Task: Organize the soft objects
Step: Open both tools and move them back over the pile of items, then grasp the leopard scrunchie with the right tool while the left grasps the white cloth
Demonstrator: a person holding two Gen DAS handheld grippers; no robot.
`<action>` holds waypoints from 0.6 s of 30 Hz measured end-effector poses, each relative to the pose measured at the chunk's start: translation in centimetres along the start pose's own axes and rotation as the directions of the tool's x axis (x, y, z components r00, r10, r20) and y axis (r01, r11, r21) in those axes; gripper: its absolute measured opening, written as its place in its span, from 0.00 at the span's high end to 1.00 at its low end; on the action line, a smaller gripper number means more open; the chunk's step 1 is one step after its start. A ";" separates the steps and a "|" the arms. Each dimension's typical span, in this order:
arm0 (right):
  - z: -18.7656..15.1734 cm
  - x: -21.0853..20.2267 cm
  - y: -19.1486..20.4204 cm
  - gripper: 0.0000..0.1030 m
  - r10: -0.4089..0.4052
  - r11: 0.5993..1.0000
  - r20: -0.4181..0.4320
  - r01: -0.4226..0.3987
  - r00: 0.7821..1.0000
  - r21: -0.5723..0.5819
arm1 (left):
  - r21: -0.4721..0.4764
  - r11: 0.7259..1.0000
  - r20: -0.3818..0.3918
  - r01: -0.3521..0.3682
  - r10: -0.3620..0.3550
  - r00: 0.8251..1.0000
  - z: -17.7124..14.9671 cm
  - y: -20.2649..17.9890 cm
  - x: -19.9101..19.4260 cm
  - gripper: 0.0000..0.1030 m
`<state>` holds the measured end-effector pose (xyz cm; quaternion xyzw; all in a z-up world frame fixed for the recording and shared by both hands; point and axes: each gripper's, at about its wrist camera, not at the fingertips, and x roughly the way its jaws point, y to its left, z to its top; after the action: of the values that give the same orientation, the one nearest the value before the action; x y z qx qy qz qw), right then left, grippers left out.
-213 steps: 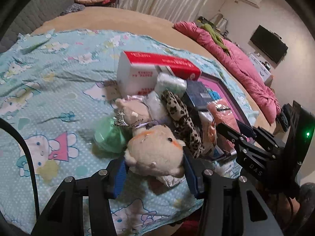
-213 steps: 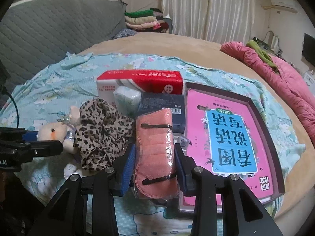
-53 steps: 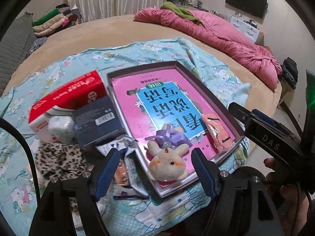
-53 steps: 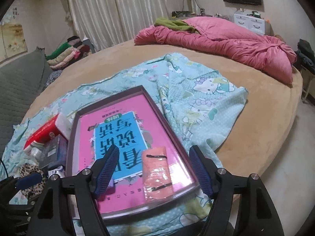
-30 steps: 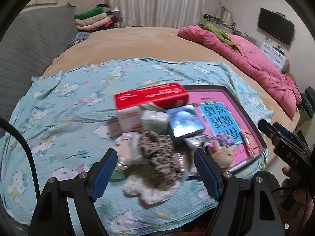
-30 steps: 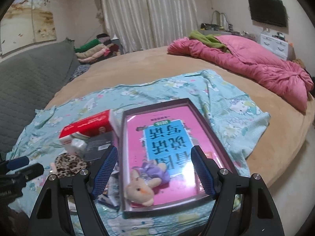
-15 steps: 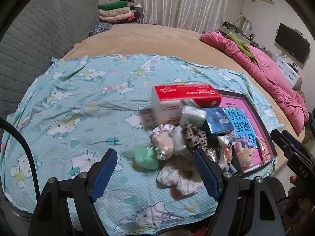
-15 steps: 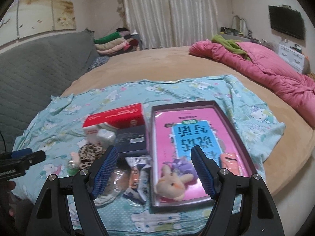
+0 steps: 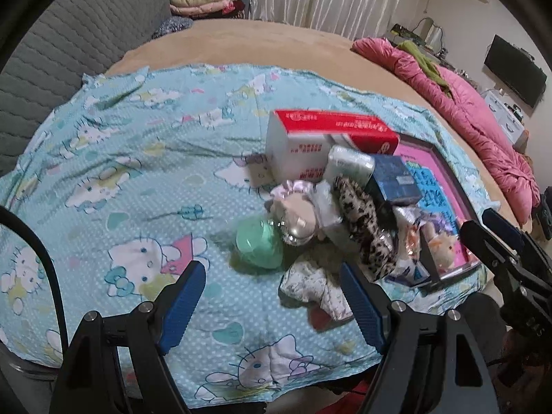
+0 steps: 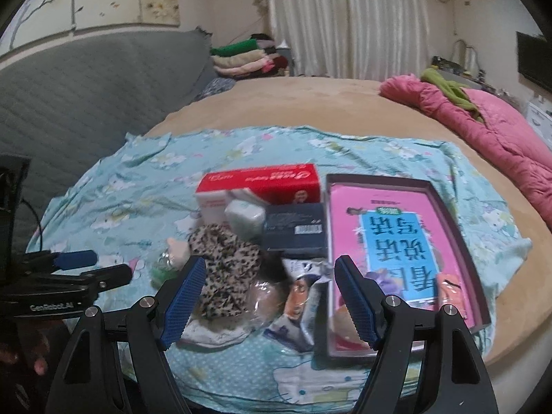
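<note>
A round tan bed (image 9: 276,45) carries a pale blue cartoon-cat printed sheet (image 9: 145,158), and the soft things lie heaped on it beside a shallow dark-rimmed tray with a pink and blue printed liner (image 10: 445,200). The liner bears large Chinese characters, seen upside down from the right wrist. A red and white cardboard tissue box (image 9: 321,138) stands behind the heap; its lettering is too blurred to read. A dark blue box with a barcode label (image 10: 296,231) lies between the tissue box and the tray.

The heap sits straight ahead of both grippers. The leopard-print fabric scrunchie (image 10: 224,258) lies just beyond the right gripper (image 10: 267,296), a little left of its centre line, its long axis running away from the camera. The left gripper (image 9: 272,305) faces the mint green round soft ball (image 9: 258,241), with a cream plush toy (image 9: 296,212) touching it behind and a white patterned cloth (image 9: 310,283) near the right finger. So the left looks nearer the ball, the right nearer the scrunchie.

Both grippers are spread wide and carry nothing. In the right view the left gripper's body reads "GenRobot.AI".

A small cream plush rabbit (image 9: 441,245) already lies in the tray.
</note>
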<state>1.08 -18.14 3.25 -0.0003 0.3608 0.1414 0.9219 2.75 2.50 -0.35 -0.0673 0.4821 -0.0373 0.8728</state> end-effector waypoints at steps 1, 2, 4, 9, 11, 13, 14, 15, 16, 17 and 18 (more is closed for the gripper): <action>-0.2 0.2 0.2 0.24 0.004 1.000 -0.005 -0.004 1.000 -0.009 | 0.001 1.000 -0.011 0.001 -0.001 1.000 -0.2 0.0 0.5 0.23; -0.4 0.5 0.3 0.24 0.007 1.000 -0.008 -0.007 1.000 -0.021 | -0.003 1.000 -0.025 0.002 -0.002 1.000 -0.4 -0.1 1.1 0.23; -0.7 0.9 0.6 0.24 0.006 0.999 -0.019 -0.007 1.000 -0.041 | -0.003 1.000 -0.048 0.007 -0.007 0.999 -0.7 -0.2 2.1 0.23; -1.0 1.3 0.7 0.24 0.011 0.998 -0.030 -0.013 0.999 -0.055 | -0.010 0.999 -0.099 0.033 -0.034 0.994 -1.4 -0.9 4.2 0.23; -1.0 1.5 0.6 0.24 0.013 0.998 -0.032 -0.015 0.999 -0.057 | -0.008 0.999 -0.109 0.045 -0.045 0.993 -1.6 -1.2 4.7 0.23; -1.1 1.7 0.7 0.24 0.021 0.998 -0.034 -0.023 0.999 -0.059 | -0.006 0.999 -0.125 0.051 -0.052 0.991 -1.7 -1.5 5.4 0.23; -1.1 1.8 0.7 0.24 0.027 0.998 -0.035 -0.029 0.999 -0.062 | -0.009 0.998 -0.130 0.060 -0.061 0.990 -1.8 -1.6 5.7 0.23; -1.1 1.8 0.8 0.24 0.035 0.997 -0.038 -0.038 0.999 -0.067 | -0.011 0.998 -0.134 0.064 -0.065 0.989 -1.8 -1.6 6.0 0.23; -1.1 2.0 1.0 0.24 0.050 0.996 -0.040 -0.053 0.998 -0.070 | -0.015 0.998 -0.137 0.067 -0.068 0.988 -1.8 -1.6 6.3 0.23; -1.0 2.1 1.1 0.24 0.062 0.995 -0.042 -0.065 0.997 -0.070 | -0.017 0.998 -0.139 0.068 -0.070 0.988 -1.9 -1.5 6.7 0.23; -0.9 2.3 1.3 0.24 0.081 0.994 -0.049 -0.084 0.996 -0.068 | -0.015 0.998 -0.140 0.066 -0.067 0.988 -2.0 -1.4 7.0 0.23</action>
<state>1.79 -16.41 1.18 -0.0212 0.3765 0.1919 0.9061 4.78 0.06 -7.10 -0.0850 0.5401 -0.0685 0.8345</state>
